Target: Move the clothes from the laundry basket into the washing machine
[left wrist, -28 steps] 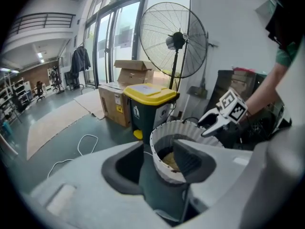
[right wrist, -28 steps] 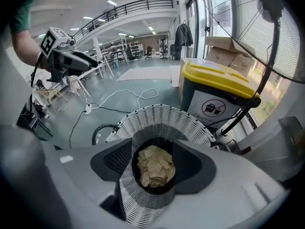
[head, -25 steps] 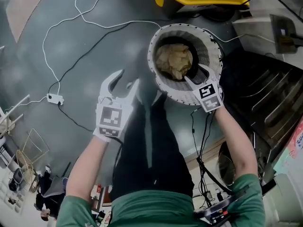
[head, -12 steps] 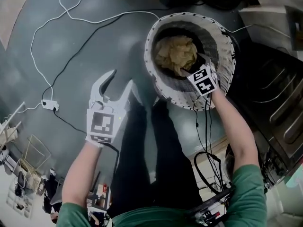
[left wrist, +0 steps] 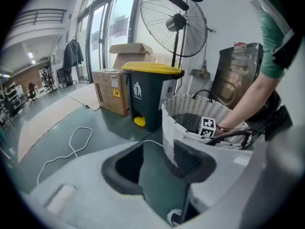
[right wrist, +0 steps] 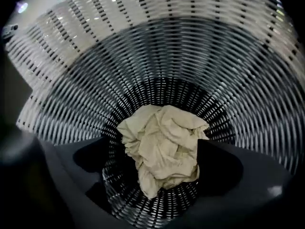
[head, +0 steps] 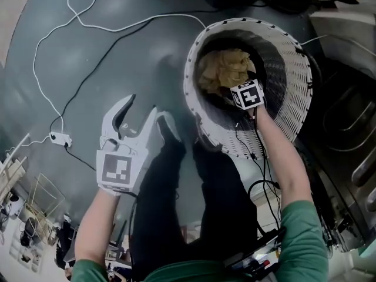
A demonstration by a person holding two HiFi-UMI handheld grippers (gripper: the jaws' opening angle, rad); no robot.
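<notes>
The clothes point(head: 223, 69), one crumpled cream bundle, lay at the bottom of the white woven laundry basket point(head: 294, 93), in the upper right of the head view. My right gripper point(head: 229, 93) reached down inside the basket, with its marker cube just right of the bundle in that frame. In the right gripper view its dark fingers point(right wrist: 224, 168) were opening. They stood on either side of the bundle at lower centre and were not closed on it.

My left gripper point(head: 143, 107) hung outside the basket, left of its rim, over the grey floor point(head: 117, 51). Its fingers were spread wide, and only the floor and a strip of the basket's wall showed between them. A white cable point(head: 44, 57) looped across the floor at upper left. In the left gripper view a dark bin with a yellow lid point(left wrist: 151, 92) stood behind the basket, and a standing fan point(left wrist: 174, 20) rose above it.
</notes>
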